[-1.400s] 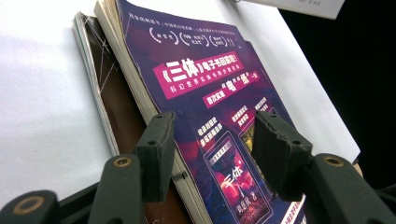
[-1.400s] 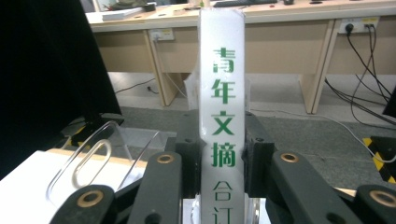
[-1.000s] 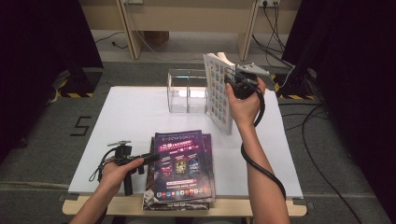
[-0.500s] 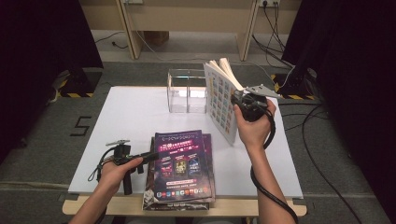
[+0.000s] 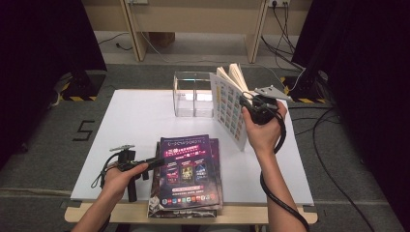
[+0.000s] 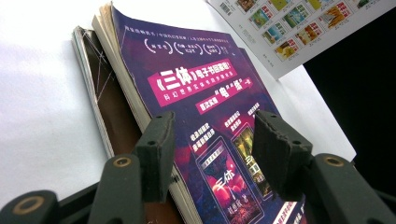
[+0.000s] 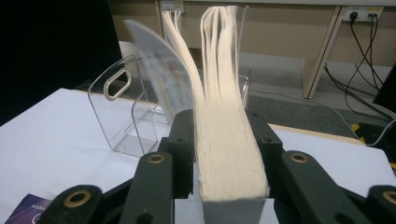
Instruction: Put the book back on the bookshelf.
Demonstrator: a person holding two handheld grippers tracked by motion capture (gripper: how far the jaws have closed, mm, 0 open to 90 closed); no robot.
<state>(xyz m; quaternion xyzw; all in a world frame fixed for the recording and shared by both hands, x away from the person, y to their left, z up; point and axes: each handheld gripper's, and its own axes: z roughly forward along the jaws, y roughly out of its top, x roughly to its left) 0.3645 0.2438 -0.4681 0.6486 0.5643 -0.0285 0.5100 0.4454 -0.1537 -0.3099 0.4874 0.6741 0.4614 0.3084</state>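
Right tongs (image 5: 247,100): holding a thick book (image 5: 231,108) upright near the surface's far right corner; in the right gripper view the two black jaws are standing on either side of its cream page block, and they have just been opening, with the book between them.
Book: its cover of small coloured pictures is facing the left side of the surface, its pages are fanning apart at the top, and its lower corner is hanging just above the surface.
Left tongs (image 5: 155,163): standing wide, gripping nothing, lying low near the front left of the surface; the tips are resting at the left edge of the magazine stack (image 5: 188,176).
Left gripper view: the two jaws are framing the purple cover of the top magazine (image 6: 205,107), one jaw over its spine edge, the other over its cover.
Magazine stack: lying flat at the middle of the front edge, slightly overhanging it.
Clear holder (image 5: 193,94): standing at the far edge of the surface, just left of the raised book, its acrylic dividers showing in the right gripper view.
Surface (image 5: 130,121): white.
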